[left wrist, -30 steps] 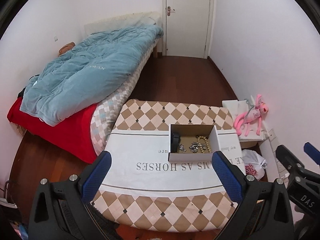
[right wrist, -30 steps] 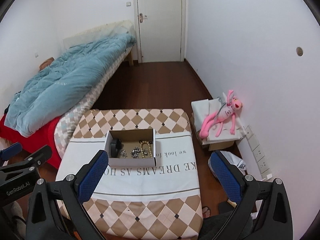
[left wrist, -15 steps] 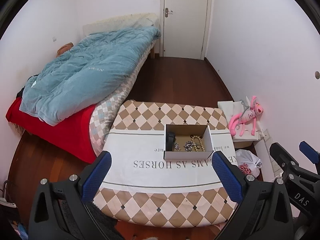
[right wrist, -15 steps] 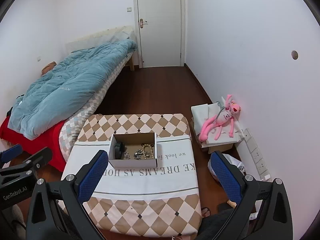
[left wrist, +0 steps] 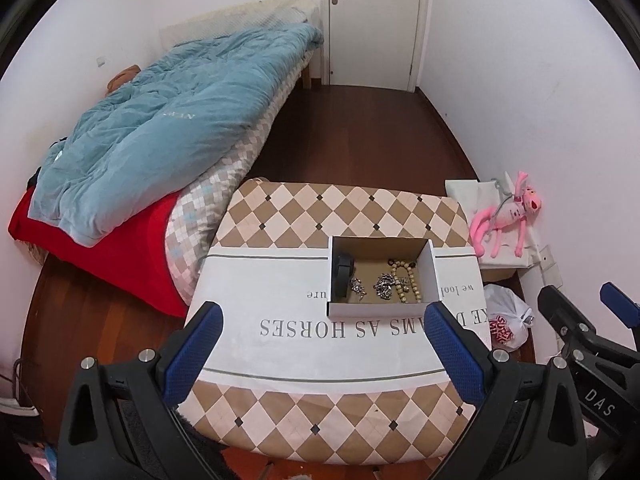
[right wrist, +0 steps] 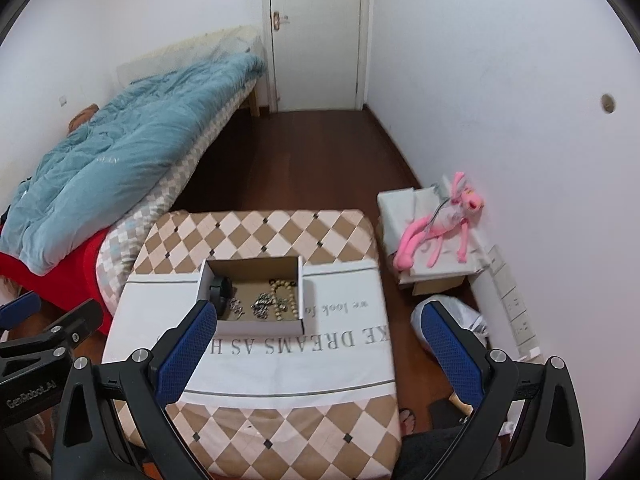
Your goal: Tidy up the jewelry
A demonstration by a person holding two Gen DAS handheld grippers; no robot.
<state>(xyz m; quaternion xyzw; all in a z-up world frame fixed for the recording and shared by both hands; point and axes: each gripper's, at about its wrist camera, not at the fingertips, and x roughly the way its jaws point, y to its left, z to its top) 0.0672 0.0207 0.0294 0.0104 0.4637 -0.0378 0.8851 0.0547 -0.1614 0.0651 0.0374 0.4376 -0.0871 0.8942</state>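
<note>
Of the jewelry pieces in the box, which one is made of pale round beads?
The beaded bracelet, at the box's right end. The silver pieces are metallic and the black band is dark.

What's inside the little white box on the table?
The box holds a beaded bracelet, silvery jewelry and a black band. Its near wall hides the front floor.

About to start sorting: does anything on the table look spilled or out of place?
Nothing has spilled. The jewelry, a beige bead strand and silver pieces, lies jumbled inside the open white cardboard box, which sits upright on the checkered tablecloth.
</note>
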